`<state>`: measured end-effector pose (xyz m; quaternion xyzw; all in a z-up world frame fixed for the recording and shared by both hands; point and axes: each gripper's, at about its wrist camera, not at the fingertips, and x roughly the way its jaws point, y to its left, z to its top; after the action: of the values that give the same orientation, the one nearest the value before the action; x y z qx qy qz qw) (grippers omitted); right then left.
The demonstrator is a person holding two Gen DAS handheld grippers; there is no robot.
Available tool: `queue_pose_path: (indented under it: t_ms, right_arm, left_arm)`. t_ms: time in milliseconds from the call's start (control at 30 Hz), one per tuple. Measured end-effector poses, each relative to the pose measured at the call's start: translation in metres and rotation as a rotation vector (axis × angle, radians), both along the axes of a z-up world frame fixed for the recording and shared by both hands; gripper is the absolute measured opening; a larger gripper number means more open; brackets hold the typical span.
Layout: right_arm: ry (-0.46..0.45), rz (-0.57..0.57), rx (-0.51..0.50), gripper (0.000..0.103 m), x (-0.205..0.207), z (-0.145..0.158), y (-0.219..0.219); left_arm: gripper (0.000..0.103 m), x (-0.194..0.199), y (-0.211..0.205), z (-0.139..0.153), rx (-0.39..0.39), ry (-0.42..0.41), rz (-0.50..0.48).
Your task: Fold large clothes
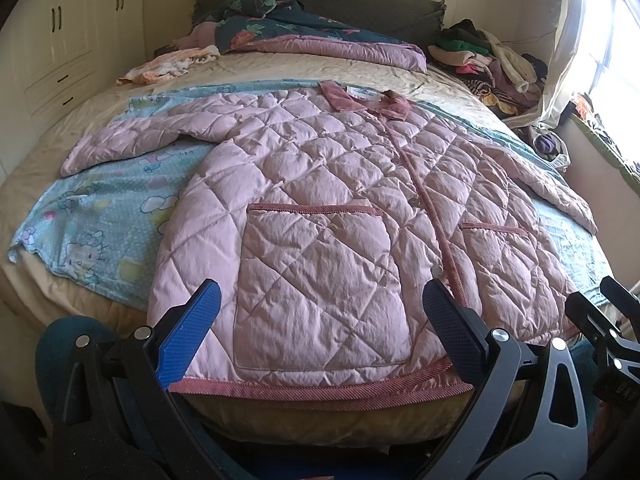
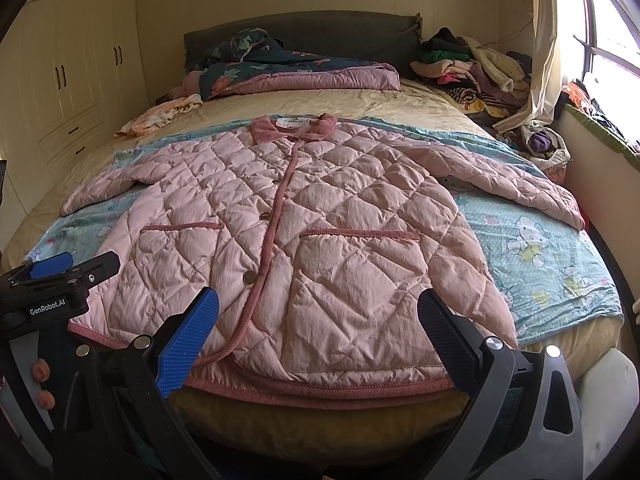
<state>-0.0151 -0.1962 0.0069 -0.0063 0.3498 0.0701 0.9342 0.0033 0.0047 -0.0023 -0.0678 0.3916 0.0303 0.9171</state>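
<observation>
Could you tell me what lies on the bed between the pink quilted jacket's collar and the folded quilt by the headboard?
Only bare beige bedspread lies between the collar and the folded quilt, shown best in the right wrist view.

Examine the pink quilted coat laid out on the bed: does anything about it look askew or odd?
Mostly tidy: the pink quilted coat lies flat and buttoned. Only its hem overhangs the bed's near edge.

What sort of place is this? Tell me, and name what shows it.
Almost certainly a home bedroom. A bed with a dark headboard fills the view, built-in wardrobe doors line the left wall, and a pile of clothes sits by the window. A pink quilted jacket lies spread flat on the bed.
</observation>
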Motion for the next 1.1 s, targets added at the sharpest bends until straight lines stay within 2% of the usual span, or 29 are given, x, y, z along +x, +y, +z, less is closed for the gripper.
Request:
queue_pose_path:
  t_ms: [233, 333, 1100]
  right_arm:
    - [0.018, -0.005, 0.003, 0.099, 0.007, -0.012, 0.002]
    - [0.028, -0.003, 0.007, 0.099, 0.020, -0.007, -0.002]
    - [0.079, -0.047, -0.039, 0.099, 0.128, 0.011, -0.008]
  left_arm:
    - [0.095, 0.007, 0.001, -0.005, 0.007, 0.006, 0.004]
    - [0.095, 0.016, 0.000, -0.006, 0.010, 0.014, 0.003]
    - [0.095, 0.139, -0.011, 0.008, -0.002, 0.051, 0.012]
